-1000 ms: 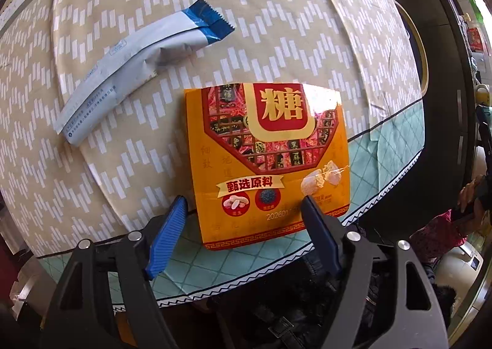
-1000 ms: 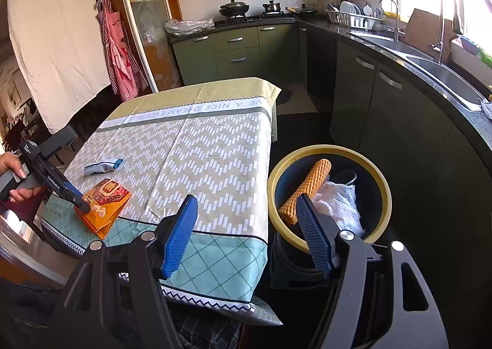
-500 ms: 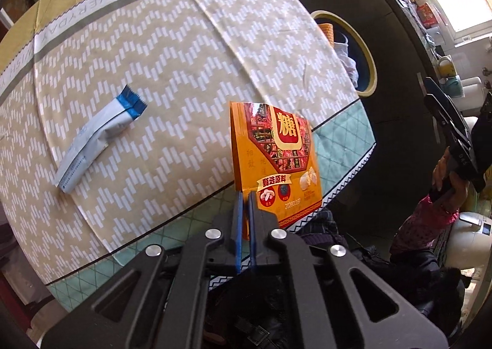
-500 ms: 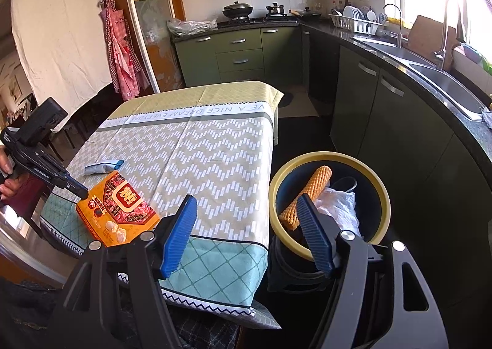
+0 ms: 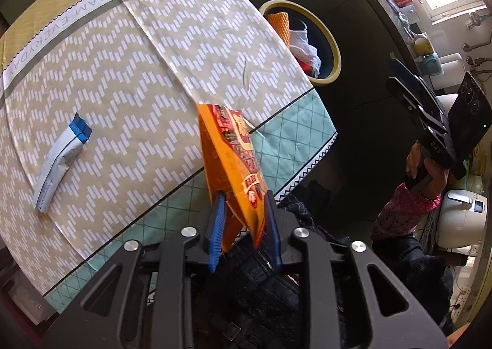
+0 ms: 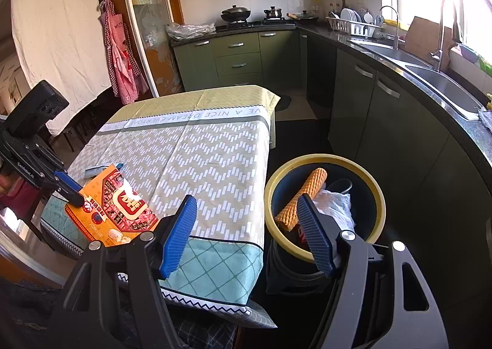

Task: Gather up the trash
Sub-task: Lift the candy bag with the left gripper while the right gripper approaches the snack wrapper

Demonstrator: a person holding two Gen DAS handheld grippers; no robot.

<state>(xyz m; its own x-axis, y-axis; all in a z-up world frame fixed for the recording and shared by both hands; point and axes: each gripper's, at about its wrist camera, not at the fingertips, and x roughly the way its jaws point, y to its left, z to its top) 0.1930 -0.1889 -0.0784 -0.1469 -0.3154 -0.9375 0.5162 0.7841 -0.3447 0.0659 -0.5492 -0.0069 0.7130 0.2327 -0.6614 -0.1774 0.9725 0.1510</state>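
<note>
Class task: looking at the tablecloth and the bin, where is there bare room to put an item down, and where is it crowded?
Free: the tablecloth between the grey-blue wrapper and the edge beside the bin, up to the lettered band. Crowded: the near corner, where the left gripper lifts the orange packet; the bin holds trash.

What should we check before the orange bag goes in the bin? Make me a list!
1. Orange snack bag is between the left gripper jaws: ok.
2. Grip is firm: cannot tell; the jaws are opening.
3. Trash bin is uncovered, with room on top: ok.
4. Right gripper is open, empty and off to the bin's side: ok.
5. All trash is collected: not ok; a grey-blue wrapper lies on the tablecloth.
</note>
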